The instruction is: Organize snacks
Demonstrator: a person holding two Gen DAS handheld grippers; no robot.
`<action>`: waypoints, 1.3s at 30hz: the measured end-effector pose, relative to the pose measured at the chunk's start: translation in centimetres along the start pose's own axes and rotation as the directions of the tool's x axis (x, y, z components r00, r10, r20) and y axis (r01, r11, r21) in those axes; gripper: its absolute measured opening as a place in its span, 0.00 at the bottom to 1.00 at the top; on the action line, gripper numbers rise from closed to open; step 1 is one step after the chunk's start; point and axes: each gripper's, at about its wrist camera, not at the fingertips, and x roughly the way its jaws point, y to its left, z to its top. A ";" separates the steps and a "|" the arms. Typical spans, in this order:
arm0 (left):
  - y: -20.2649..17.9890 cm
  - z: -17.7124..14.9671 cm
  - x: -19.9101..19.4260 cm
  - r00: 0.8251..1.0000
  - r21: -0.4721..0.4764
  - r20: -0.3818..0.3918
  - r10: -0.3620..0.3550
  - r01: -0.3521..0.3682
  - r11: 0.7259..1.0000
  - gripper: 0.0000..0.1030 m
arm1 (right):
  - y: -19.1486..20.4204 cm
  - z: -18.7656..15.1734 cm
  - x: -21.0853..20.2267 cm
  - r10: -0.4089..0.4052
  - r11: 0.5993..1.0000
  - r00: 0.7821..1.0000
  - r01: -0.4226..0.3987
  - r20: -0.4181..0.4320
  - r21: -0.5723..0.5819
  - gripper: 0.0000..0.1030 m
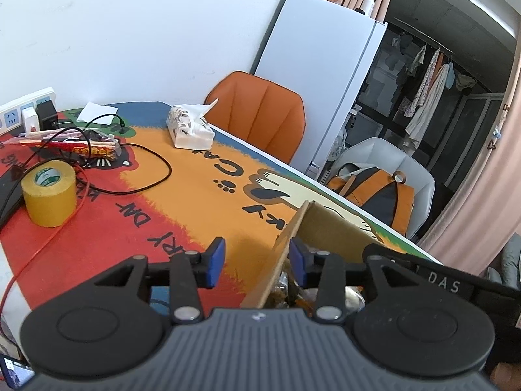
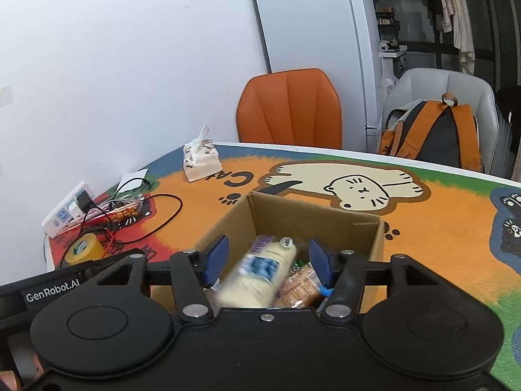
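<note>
An open cardboard box [image 2: 312, 221] stands on the cartoon-cat tablecloth [image 2: 439, 228] with several snack packets inside, among them an orange biscuit pack [image 2: 299, 285]. A pale yellow packet [image 2: 257, 277] with a blue label shows blurred between the blue pads of my right gripper [image 2: 268, 262], just above the box; the pads stand apart from it, open. My left gripper [image 1: 257, 257] is open and straddles the box's left wall [image 1: 283, 251], one pad [image 1: 298, 255] inside the box and the other over the cloth. Snacks [image 1: 286, 290] show dimly below it.
On the left lie a yellow tape roll [image 1: 49, 192], a red snack bag [image 1: 84, 150] tangled in cables, a power strip [image 1: 19, 110] and a tissue pack [image 1: 190, 127]. Behind the table stand an orange chair [image 1: 260, 114], a grey chair with a backpack [image 1: 374, 192] and a fridge [image 1: 325, 65].
</note>
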 end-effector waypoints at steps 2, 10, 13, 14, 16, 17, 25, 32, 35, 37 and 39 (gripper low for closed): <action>-0.3 -0.2 0.0 1.000 0.006 -0.001 -0.001 0.001 1.000 0.46 | -0.3 -0.1 -0.2 0.000 1.000 1.000 0.000 -0.001 0.005 0.54; -1.3 -0.4 -0.3 1.000 0.020 0.001 -0.001 0.001 1.000 0.61 | -1.4 -0.2 -1.0 -0.010 1.000 1.000 0.010 0.003 0.015 0.54; -1.7 -0.5 -0.3 1.000 0.026 -0.008 -0.002 0.003 1.000 0.68 | -1.8 -0.3 -1.4 -0.016 1.000 1.000 0.016 -0.004 0.013 0.56; -1.8 -0.6 -0.4 1.000 0.028 -0.013 -0.003 0.003 1.000 0.70 | -2.0 -0.3 -1.5 -0.018 1.000 1.000 0.018 -0.007 0.014 0.57; -2.1 -0.9 -0.3 1.000 0.033 -0.025 -0.001 0.002 0.999 0.73 | -2.4 -0.4 -1.8 -0.021 1.000 1.000 0.022 -0.014 0.018 0.63; -2.2 -1.0 -0.3 1.000 0.033 -0.029 0.000 0.001 0.999 0.74 | -2.6 -0.5 -1.9 -0.023 1.000 1.000 0.024 -0.018 0.020 0.64; -3.5 -2.2 -0.5 0.998 0.048 -0.064 -0.003 0.006 0.999 0.84 | -4.8 -1.2 -3.6 -0.017 0.998 1.000 0.018 -0.026 0.057 0.79; -4.6 -2.7 -1.3 0.997 0.066 -0.078 -0.002 0.008 0.998 0.92 | -6.4 -1.6 -5.3 -0.011 0.995 1.000 0.013 -0.022 0.098 0.96; -4.9 -2.9 -1.4 0.994 0.069 -0.112 -0.010 0.018 0.997 0.95 | -7.0 -1.7 -6.1 -0.009 0.993 1.000 0.011 -0.017 0.114 1.00; -5.3 -3.1 -1.6 0.992 0.084 -0.123 -0.007 0.017 0.996 0.96 | -7.5 -1.9 -6.6 -0.009 0.992 1.000 0.012 -0.020 0.123 1.00; -5.7 -3.2 -1.8 0.991 0.099 -0.132 -0.003 0.016 0.995 0.96 | -7.9 -2.0 -7.0 -0.002 0.991 1.000 0.006 -0.027 0.136 1.00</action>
